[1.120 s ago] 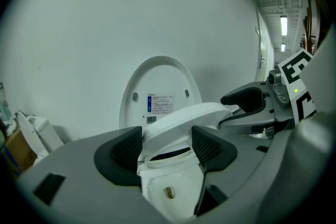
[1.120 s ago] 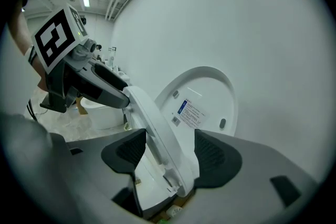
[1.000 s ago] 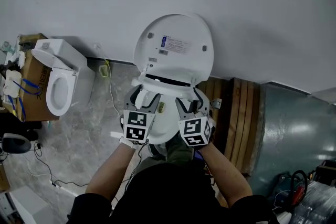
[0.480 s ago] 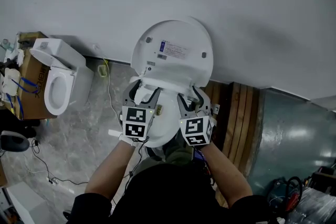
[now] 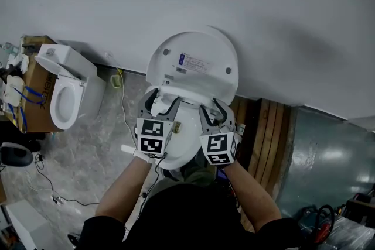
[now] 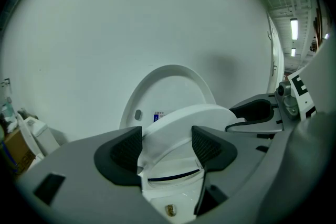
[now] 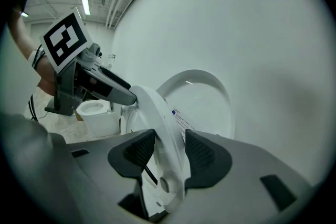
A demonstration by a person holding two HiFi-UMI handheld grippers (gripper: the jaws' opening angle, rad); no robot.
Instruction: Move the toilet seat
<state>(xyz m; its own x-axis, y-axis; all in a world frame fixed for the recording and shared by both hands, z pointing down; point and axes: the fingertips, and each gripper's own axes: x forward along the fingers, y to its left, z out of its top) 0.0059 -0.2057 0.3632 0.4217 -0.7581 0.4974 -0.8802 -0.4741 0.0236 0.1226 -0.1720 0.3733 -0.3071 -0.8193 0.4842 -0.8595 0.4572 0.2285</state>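
- The toilet seat (image 5: 183,93) is shown partly lifted off the bowl (image 5: 179,143), below the lid (image 5: 199,44), which stands upright against the wall (image 5: 263,3).
- A blue-and-white label (image 5: 193,62) is carried on the lid's underside. Its print is too small to be read in any view.
- A small gold badge (image 6: 168,211) on the bowl is seen clearly only in the left gripper view. Nothing on it can be read.
- The left claw (image 5: 160,106) is clamped on the seat's left rim, which fills the gap between its pads in the left gripper view.
- The right claw (image 5: 213,112) is closing about the right rim. The rim is seen edge-on between the pads, just beside both.
- Only the head view shows the second toilet (image 5: 64,91) together with the cardboard box (image 5: 36,96) beside it, the wooden planks (image 5: 263,137) and the floor cables (image 5: 50,187).
- Ceiling lights (image 7: 84,5) appear in the gripper views alone.
- The box's printing is too small to be read, and the lower part of the bowl is hidden by the person's arms.
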